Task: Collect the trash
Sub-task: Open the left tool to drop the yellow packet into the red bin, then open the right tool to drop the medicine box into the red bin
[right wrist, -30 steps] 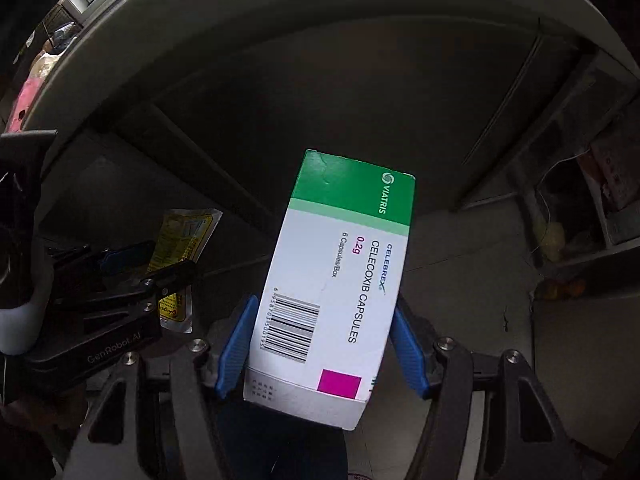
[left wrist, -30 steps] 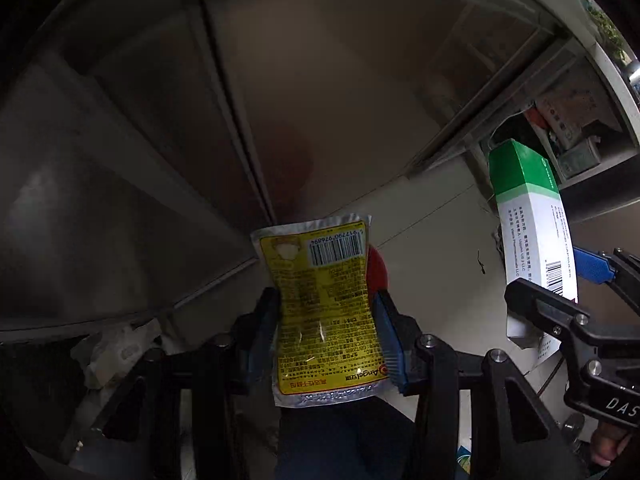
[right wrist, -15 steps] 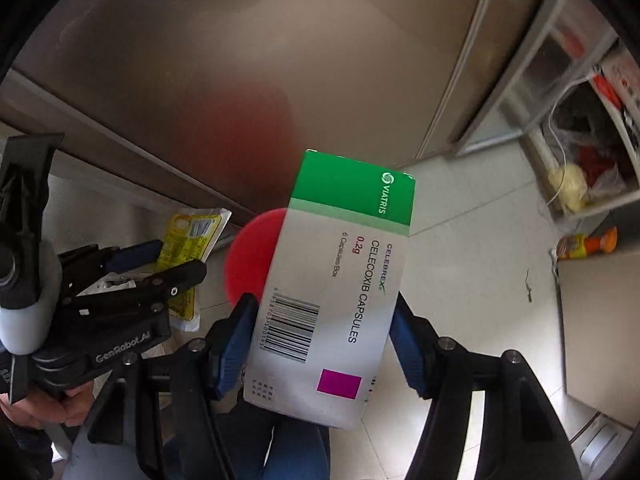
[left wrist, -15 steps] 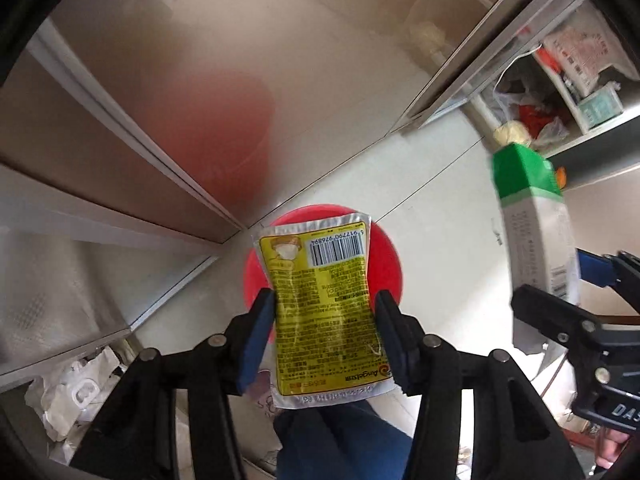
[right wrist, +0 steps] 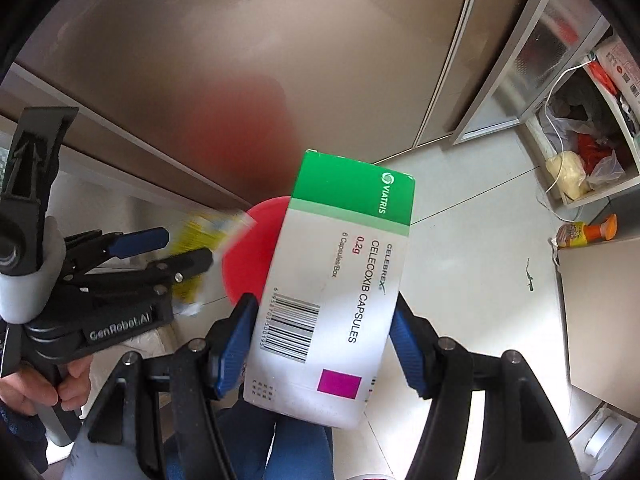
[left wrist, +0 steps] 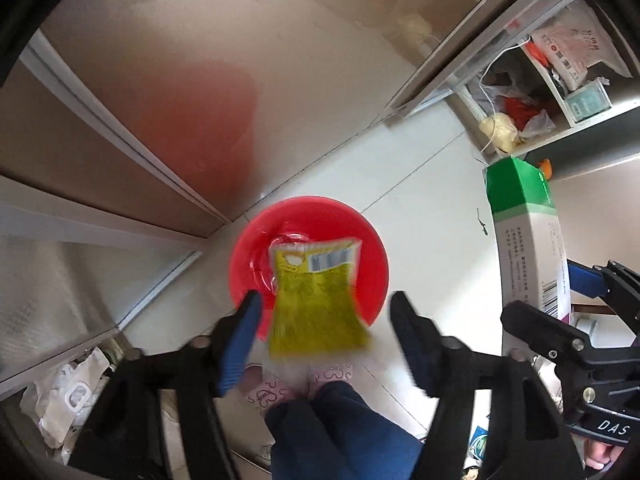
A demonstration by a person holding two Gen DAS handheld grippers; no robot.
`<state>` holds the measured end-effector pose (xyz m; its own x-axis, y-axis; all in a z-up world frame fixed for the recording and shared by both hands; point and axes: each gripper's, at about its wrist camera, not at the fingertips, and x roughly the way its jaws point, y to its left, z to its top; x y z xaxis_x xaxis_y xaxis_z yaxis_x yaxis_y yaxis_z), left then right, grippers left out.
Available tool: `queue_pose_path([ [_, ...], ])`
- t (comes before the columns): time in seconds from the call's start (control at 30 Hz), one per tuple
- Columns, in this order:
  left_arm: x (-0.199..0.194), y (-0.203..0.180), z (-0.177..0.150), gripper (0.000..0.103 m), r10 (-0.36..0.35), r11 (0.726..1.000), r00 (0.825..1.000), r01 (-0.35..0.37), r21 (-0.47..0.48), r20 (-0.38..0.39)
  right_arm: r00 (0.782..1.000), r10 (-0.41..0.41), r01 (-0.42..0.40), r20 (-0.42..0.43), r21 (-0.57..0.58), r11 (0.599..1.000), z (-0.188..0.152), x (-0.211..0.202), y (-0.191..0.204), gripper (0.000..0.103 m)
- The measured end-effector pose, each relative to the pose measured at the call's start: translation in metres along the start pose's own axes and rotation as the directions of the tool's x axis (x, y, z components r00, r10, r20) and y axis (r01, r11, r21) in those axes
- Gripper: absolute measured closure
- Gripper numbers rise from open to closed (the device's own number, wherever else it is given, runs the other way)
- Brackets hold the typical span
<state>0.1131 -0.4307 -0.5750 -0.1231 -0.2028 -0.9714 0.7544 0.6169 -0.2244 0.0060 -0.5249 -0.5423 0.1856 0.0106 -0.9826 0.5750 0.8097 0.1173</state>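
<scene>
Pouch (left wrist: 316,300) dropped, L hand-held gripper (left wrist: 326,320) opening.

Sachet (left wrist: 316,300): yellow, silver top edge, black barcode, between blue pads (left wrist: 240,344) of the black left gripper (left wrist: 326,344). Bin (left wrist: 372,248) beyond it: red. Carton (right wrist: 336,292) between the right gripper's (right wrist: 320,348) blue pads: white, green end band, black barcode, magenta square.

Beside the white tiled floor (left wrist: 432,168), an open shelf (left wrist: 576,92) is filled with plastic bags (left wrist: 520,108), and an orange-capped bottle (right wrist: 586,233) is seen lying nearby
</scene>
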Motion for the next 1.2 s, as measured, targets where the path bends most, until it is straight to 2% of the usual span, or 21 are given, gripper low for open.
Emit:
queue_pose_path([
  [0.03,-0.001,0.0,0.0,0.023,0.008,1.0,1.0,-0.008,0.0,0.004,1.0,-0.002,0.002,0.0,0.0,1.0,-0.001,0.0,0.001,0.041],
  [0.2,-0.009,0.003,-0.007,0.02,0.028,1.0,0.999,-0.028,-0.002,0.026,1.0,-0.004,0.004,-0.015,-0.009,1.0,-0.002,0.004,0.004,0.041],
  [0.43,-0.019,0.028,-0.02,0.02,0.043,0.998,0.999,-0.042,-0.045,0.027,0.999,-0.007,0.005,-0.033,-0.06,0.998,0.001,0.01,0.026,0.041],
  [0.73,-0.028,0.062,-0.032,0.02,0.124,0.986,0.992,-0.12,-0.112,0.032,0.998,-0.007,-0.004,-0.066,-0.16,0.987,0.009,0.035,0.057,0.04],
  [0.87,-0.033,0.065,-0.038,0.02,0.152,0.985,0.988,-0.149,-0.085,0.025,0.995,0.016,-0.032,-0.099,-0.162,0.986,0.012,0.039,0.058,0.04],
  [0.97,-0.037,0.066,-0.041,0.019,0.149,0.986,0.988,-0.146,-0.086,0.031,0.997,-0.017,0.003,-0.081,-0.171,0.985,0.014,0.037,0.048,0.041],
  [1.1,-0.044,0.065,-0.044,0.019,0.154,0.985,0.987,-0.15,-0.086,0.037,0.995,-0.016,-0.003,-0.103,-0.181,0.983,0.011,0.032,0.045,0.04],
  [1.2,-0.057,0.062,-0.049,0.019,0.161,0.984,0.986,-0.158,-0.083,0.039,0.995,-0.031,0.013,-0.096,-0.189,0.982,0.007,0.018,0.045,0.03],
])
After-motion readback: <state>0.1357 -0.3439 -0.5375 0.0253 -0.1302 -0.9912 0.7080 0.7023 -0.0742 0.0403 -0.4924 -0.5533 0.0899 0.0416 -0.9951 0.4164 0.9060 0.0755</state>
